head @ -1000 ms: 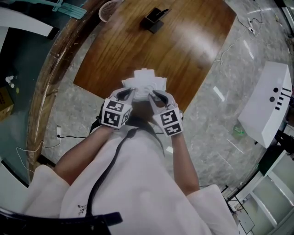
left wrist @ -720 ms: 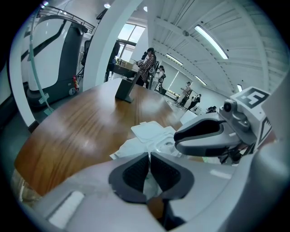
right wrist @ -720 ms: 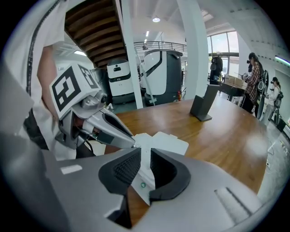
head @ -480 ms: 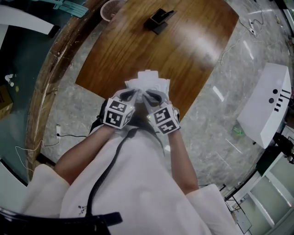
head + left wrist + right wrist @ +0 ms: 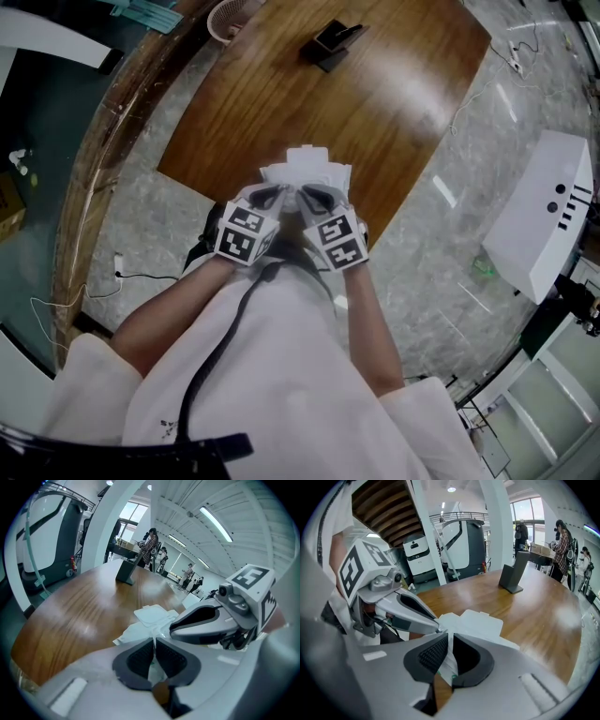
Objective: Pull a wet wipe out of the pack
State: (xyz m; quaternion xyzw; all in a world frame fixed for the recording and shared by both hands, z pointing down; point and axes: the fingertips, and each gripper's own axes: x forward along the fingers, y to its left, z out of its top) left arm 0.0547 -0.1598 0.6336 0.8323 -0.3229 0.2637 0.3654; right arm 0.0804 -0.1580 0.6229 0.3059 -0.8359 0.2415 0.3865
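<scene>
Leftmost, the left gripper (image 5: 281, 193) (image 5: 153, 641) is clenched, its 2 dark pads pinching a thin white fold of the wet wipe pack (image 5: 309, 171) (image 5: 149, 617) (image 5: 474, 620). That pack lies near the front edge of the wooden table (image 5: 375, 94), with its lid flap folded back toward the far side. Just beside, tips nearly touching, the right gripper (image 5: 306, 194) (image 5: 447, 639) is clamped too, nipping another white fold of the same pack. Whether either fold is wrapper or wipe is unclear. Farther back stands a black stand (image 5: 330, 42); at the far right, a white machine (image 5: 544, 206) sits on the floor.
</scene>
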